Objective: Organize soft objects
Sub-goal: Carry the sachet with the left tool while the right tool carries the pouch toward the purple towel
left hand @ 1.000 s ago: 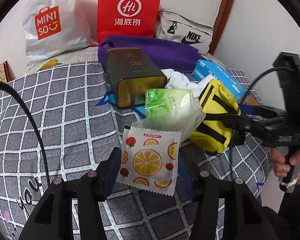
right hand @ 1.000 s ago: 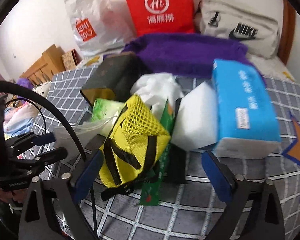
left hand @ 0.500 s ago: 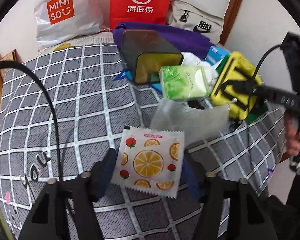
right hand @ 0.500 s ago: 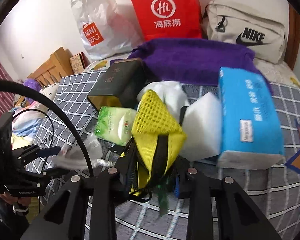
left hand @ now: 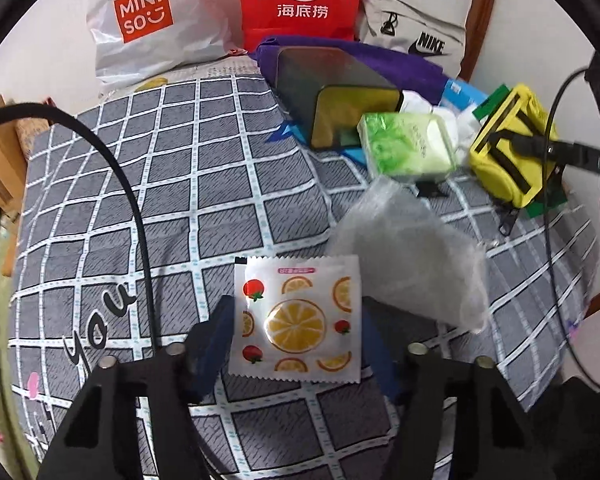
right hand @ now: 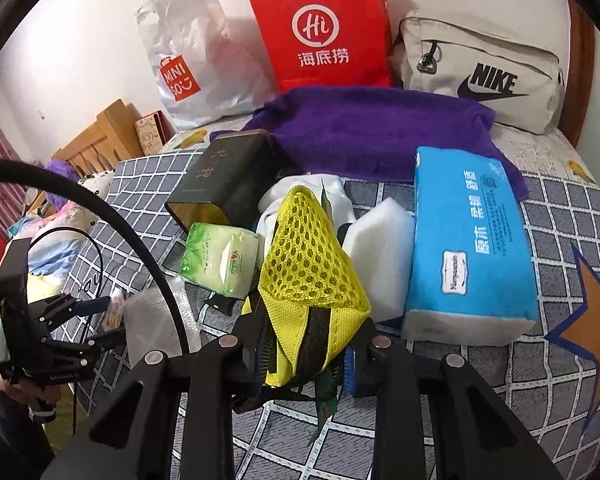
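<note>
Barely begun, by the look of the bed point(left hand: 172, 184); most soft things heaped together near the far end, unsorted. Right tongs point(right hand: 306, 354) clenched on the yellow mesh pouch point(right hand: 308, 276), pinched at its lower end and seemingly raised a little off the checked cover, black straps and a green tag dangling below. Left tongs point(left hand: 298, 332) closing on the orange-print sachet point(left hand: 300, 320), sachet between the blue pads, pads at its side edges, flat, sealed, serrated along the bottom; grip judged firm, not certain. Crumpled clear plastic bag point(left hand: 412, 256) just beside the sachet, loose on the cover. Left to sort: green tissue pack point(right hand: 220, 258) against the dark tin box point(right hand: 220, 178), white foam block point(right hand: 380, 256) touching the blue tissue pack point(right hand: 468, 244), white cloth behind the pouch, purple towel point(right hand: 376, 128) spread further back. Pouch soft and collapsed, mesh face folded to a peak, likely to sag wherever set down; destination for either item not evident.
</note>
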Available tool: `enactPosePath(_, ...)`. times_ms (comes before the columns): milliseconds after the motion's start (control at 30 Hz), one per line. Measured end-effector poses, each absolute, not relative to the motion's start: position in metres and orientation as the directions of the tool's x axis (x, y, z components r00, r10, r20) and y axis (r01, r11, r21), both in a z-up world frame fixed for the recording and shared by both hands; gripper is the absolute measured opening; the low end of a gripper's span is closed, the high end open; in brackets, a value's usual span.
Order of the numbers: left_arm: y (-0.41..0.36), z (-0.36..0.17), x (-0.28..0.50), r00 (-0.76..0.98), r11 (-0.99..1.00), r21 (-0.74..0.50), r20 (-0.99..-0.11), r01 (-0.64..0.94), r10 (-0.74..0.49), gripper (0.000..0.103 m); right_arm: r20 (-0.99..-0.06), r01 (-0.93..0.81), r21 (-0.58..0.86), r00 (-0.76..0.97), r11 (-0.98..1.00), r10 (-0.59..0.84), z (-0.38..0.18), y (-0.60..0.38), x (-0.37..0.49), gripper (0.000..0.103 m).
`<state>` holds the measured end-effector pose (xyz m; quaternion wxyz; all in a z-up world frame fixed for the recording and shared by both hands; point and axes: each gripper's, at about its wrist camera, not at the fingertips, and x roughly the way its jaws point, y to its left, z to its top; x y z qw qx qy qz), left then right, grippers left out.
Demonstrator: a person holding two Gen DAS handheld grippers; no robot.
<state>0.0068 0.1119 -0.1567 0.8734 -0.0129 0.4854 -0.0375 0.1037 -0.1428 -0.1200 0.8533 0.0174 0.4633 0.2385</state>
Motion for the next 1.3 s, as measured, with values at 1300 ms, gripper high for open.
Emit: enactPosePath(1300, 0.095, -0.085, 0.127, 0.581, 0.986, -0.135, -0.797, 0.097, -0.166, 0.045, -0.802, -0.499, 0.347, 0.281, 0.794, 0.527, -0.125, -0.127, 0.14, 0.03)
